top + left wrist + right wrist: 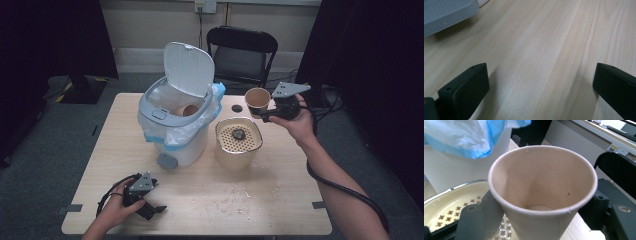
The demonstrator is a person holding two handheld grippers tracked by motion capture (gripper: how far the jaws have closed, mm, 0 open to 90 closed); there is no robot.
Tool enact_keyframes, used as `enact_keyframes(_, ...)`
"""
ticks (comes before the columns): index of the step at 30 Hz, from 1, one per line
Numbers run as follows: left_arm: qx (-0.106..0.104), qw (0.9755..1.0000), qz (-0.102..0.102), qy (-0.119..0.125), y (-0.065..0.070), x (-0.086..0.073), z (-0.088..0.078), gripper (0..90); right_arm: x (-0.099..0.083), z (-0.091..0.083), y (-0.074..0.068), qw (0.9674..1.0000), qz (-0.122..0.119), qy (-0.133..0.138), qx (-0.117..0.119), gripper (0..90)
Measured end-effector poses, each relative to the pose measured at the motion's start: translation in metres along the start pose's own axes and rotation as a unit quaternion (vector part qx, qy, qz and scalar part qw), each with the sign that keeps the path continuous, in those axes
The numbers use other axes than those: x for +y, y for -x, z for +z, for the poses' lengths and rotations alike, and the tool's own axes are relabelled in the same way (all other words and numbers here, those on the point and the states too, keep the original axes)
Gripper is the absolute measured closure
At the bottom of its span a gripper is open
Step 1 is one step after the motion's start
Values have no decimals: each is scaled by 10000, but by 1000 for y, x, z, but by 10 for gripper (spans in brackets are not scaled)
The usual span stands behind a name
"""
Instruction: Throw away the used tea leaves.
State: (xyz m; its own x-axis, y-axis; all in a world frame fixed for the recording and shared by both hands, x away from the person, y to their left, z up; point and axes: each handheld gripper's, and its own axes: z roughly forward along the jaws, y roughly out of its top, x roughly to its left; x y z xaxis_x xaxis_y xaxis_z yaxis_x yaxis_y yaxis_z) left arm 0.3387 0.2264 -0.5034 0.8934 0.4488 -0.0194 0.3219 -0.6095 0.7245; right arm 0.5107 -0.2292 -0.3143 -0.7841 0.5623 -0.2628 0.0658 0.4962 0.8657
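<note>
Near edge of table (210, 210): left gripper (156, 208) lies low on the wood, jaws spread wide with nothing between them; left gripper view shows bare wood grain between the two black pads and the bin's grey pedal (446, 13) beyond them. This hand looks parked.

Mid table: cream strainer bowl (239, 142) with a dark lump on its perforated insert, just right of the bin (172, 120). Spill marks on the wood in front of it.

Farther, right side: right gripper (264, 114) held up above the table, jaws clamped on a paper cup (257, 100). In the right gripper view the cup (542, 192) sits between the pads, mouth toward the camera, inside empty as far as I can see. From above, the cup's long axis is tipped, mouth facing up and toward the person.

Key relation: the cup hangs up and right of the bowl, and the bin's open mouth lies to its left, past the bowl. Lid is up; another cup (189, 110) is already inside the bag. Right hand is far nearer the bin mouth than the left. My guess: a leftward carry over the bowl, then release into the bin.
</note>
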Motion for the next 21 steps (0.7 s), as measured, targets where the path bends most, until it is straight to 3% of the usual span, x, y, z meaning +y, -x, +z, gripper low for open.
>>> enact_keyframes(11, 2, 10000, 8, -10, 0, 0, 0, 0, 16, -3, -1, 9993, 181, 125, 292, 312)
enact_keyframes(21, 0, 10000, 20, -31, 0, 0, -1, 0, 35, -6, -4, 9989, 86, 143, 430, 312)
